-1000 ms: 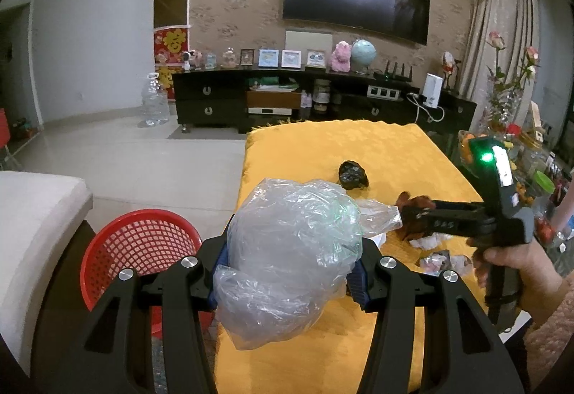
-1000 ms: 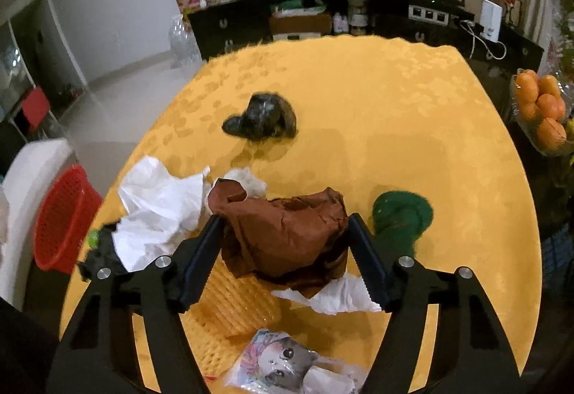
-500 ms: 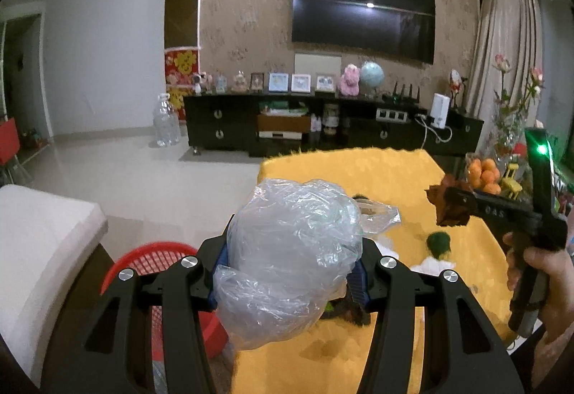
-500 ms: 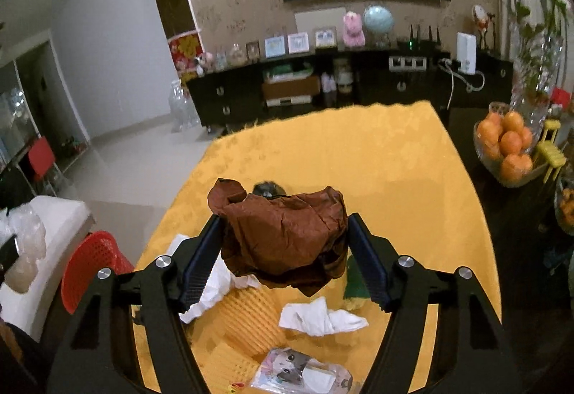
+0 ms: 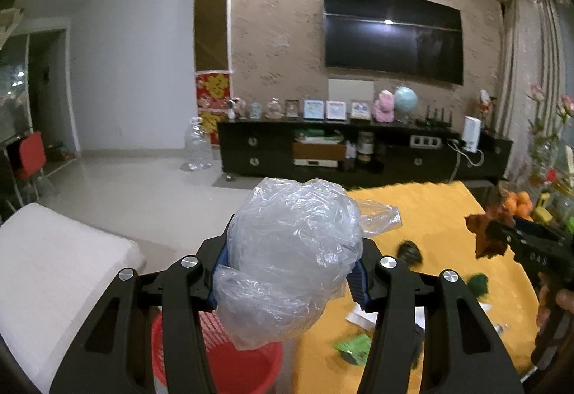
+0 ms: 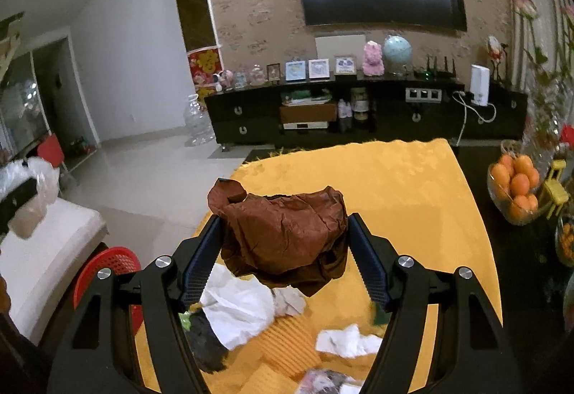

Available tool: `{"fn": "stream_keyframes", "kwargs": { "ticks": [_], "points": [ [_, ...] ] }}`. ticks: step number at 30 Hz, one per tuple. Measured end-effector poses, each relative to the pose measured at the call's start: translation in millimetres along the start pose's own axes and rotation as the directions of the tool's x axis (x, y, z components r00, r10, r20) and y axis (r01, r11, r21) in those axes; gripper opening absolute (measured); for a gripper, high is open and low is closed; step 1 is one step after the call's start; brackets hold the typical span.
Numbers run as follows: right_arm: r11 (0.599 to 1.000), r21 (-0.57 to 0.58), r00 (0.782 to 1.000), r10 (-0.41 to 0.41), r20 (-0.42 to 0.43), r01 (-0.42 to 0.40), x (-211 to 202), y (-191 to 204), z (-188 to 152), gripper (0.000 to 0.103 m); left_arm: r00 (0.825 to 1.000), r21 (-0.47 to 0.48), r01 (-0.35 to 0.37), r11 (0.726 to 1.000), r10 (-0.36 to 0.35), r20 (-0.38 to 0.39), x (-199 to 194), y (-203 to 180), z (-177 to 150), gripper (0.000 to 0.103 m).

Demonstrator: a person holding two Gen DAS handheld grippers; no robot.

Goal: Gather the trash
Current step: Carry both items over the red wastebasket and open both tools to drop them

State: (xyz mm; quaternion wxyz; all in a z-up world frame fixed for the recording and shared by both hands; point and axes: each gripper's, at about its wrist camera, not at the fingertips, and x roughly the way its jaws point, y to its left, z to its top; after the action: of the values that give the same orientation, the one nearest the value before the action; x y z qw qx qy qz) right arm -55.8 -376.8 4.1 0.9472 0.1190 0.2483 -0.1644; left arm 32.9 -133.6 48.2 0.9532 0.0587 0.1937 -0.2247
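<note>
Left wrist view: clear bag (image 5: 290, 261) now higher above basket (image 5: 247, 365).

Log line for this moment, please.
left tongs: shut on clear plastic bag | right tongs: shut on brown paper wad | red basket: below left tongs

A home living room is showing here: a TV (image 5: 393, 40) is hanging on a papered wall above a dark cabinet (image 6: 366, 110) carrying framed photos (image 6: 307, 69), a globe (image 6: 397, 50) and a pink toy (image 6: 373, 59), with a bowl of oranges (image 6: 516, 187) sitting beside a yellow-clothed table (image 6: 394, 186).
</note>
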Motion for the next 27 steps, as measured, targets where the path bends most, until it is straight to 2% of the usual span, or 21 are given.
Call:
{"fn": "stream_keyframes", "kwargs": {
  "ticks": [4, 7, 13, 21, 27],
  "points": [
    [0.998, -0.049, 1.0, 0.03, -0.004, -0.03, 12, 25, 13, 0.068, 0.999, -0.049, -0.043, 0.998, 0.044, 0.014, 3, 25, -2, 0.051],
    [0.993, -0.099, 0.998, 0.062, 0.001, -0.062, 20, 50, 25, 0.068, 0.997, -0.1, -0.073, 0.992, 0.072, -0.017, 10, 49, -6, 0.051],
    [0.973, -0.143, 0.983, 0.184, -0.011, -0.184, 40, 101, 46, 0.068, 0.99, -0.155, -0.136, 0.978, 0.131, -0.048, 10, 83, -11, 0.051],
    [0.904, -0.223, 0.932, 0.351, -0.095, -0.364, 65, 169, 51, 0.069, 0.968, -0.203, -0.234, 0.951, 0.208, -0.141, 20, 124, -27, 0.051],
    [0.857, -0.249, 0.891, 0.414, -0.188, -0.451, 83, 204, 28, 0.069, 0.949, -0.172, -0.281, 0.944, 0.247, -0.194, 23, 133, -46, 0.051]
  ]
}}
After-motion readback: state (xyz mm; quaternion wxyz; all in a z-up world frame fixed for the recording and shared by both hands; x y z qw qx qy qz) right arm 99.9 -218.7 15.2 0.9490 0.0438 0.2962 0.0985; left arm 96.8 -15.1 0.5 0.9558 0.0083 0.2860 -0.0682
